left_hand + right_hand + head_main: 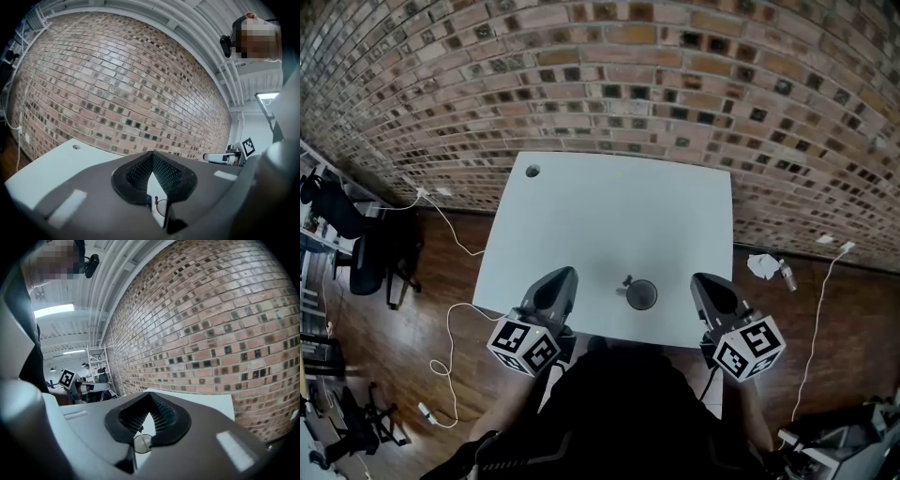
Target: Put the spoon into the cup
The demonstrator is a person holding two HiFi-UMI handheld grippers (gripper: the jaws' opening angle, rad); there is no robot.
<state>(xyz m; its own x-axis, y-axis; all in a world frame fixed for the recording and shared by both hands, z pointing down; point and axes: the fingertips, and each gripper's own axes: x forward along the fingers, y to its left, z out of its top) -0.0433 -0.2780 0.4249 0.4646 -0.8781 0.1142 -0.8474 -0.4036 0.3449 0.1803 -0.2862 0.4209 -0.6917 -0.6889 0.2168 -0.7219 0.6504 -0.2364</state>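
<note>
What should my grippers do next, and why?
Probably nothing beyond drawing both away. The spoon already seems to stand in the cup, its handle leaning over the rim on the left gripper's side. That gripper and the right gripper are shut and empty, apart from the cup, at the table's near edge.

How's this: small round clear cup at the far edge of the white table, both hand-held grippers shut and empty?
Wrong edge. Head view: the small round clear cup sits at the near edge of the white table, between the left hand-held gripper and right hand-held gripper. Both shut and empty, yes.
</note>
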